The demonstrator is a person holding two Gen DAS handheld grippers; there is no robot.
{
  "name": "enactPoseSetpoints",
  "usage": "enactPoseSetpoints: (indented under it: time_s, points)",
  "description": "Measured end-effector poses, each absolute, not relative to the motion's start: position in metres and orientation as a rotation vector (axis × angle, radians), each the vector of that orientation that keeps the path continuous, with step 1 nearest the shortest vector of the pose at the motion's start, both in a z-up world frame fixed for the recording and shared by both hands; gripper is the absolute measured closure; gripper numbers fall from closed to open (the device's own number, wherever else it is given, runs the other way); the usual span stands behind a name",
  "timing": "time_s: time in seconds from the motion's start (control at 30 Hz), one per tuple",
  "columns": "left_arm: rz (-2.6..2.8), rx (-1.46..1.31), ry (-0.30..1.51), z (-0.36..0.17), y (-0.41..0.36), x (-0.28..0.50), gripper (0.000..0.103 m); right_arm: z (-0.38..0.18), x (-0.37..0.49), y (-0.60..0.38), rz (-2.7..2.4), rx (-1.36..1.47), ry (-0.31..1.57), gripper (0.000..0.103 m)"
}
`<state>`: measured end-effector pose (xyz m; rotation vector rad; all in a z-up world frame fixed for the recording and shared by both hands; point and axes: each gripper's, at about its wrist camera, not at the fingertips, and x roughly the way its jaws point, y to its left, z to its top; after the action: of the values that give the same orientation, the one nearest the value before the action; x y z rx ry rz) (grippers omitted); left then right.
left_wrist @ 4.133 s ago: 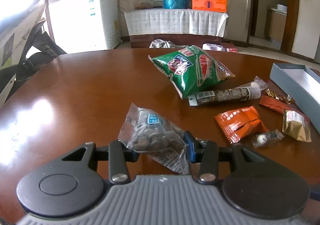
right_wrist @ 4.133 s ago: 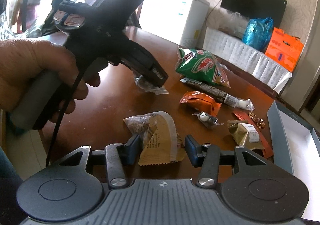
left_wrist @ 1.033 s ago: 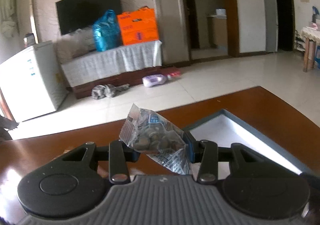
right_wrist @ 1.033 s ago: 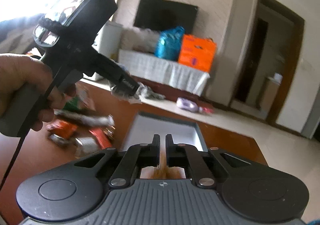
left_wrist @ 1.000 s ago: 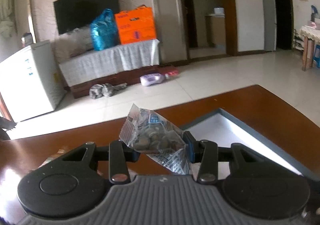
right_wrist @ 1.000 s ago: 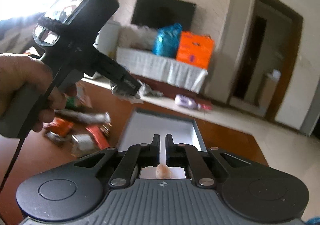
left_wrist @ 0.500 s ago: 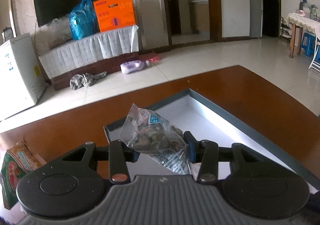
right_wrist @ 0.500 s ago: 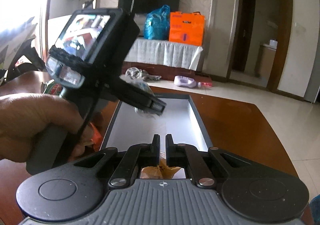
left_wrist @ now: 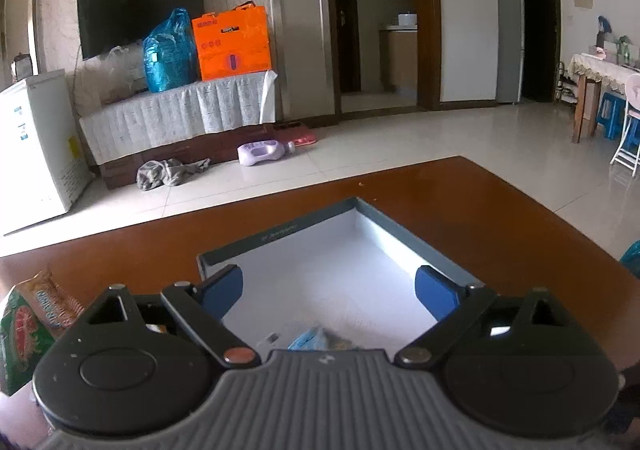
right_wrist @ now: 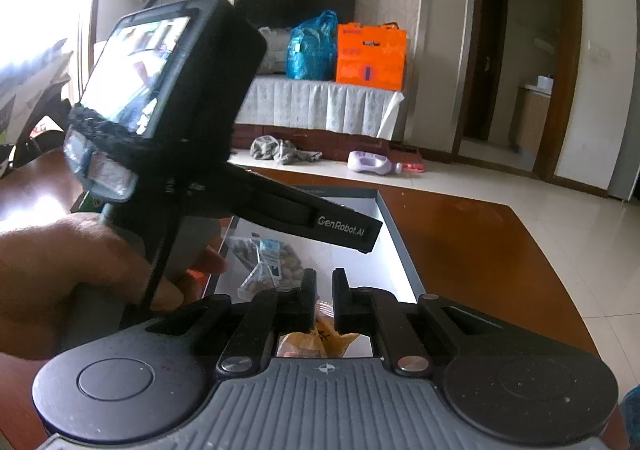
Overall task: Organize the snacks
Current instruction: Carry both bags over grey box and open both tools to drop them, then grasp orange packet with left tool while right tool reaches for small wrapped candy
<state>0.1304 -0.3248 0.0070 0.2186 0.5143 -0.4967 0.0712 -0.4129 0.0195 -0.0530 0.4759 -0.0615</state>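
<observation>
My left gripper [left_wrist: 327, 287] is open and empty above the grey box [left_wrist: 404, 225] with a white inside. The clear bag of small brown snacks [left_wrist: 320, 341] lies in the box just under it. In the right wrist view the same bag [right_wrist: 266, 256] lies in the box [right_wrist: 394, 224], below the left gripper's body [right_wrist: 280, 210]. My right gripper [right_wrist: 324, 290] is shut on a tan paper snack packet [right_wrist: 320, 338], held over the box's near end.
A green snack bag [left_wrist: 24, 326] lies on the brown wooden table [left_wrist: 460, 194] to the left of the box. The table's far edge runs just behind the box. Beyond is tiled floor, a TV stand and a white fridge.
My left gripper has opened and the clear snack bag has dropped into the box. The right gripper has come closer over the box with its packet.
</observation>
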Motion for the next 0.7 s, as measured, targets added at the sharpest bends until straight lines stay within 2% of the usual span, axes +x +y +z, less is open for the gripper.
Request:
enactPoseSetpoints:
  time_s: [0.17, 0.5, 0.7]
  points:
    - [-0.452, 0.23, 0.516, 0.008, -0.307, 0.117, 0.009, 0.02, 0.071, -0.41, -0.052, -0.043, 0.479, 0.092]
    - [-0.293, 0.15, 0.514, 0.01, -0.189, 0.1, 0.009, 0.023, 0.069, -0.38, 0.025, -0.046, 0.43, 0.063]
    - [-0.172, 0.118, 0.552, -0.018, -0.113, 0.102, 0.009, 0.015, 0.083, -0.343, 0.144, -0.07, 0.483, 0.06]
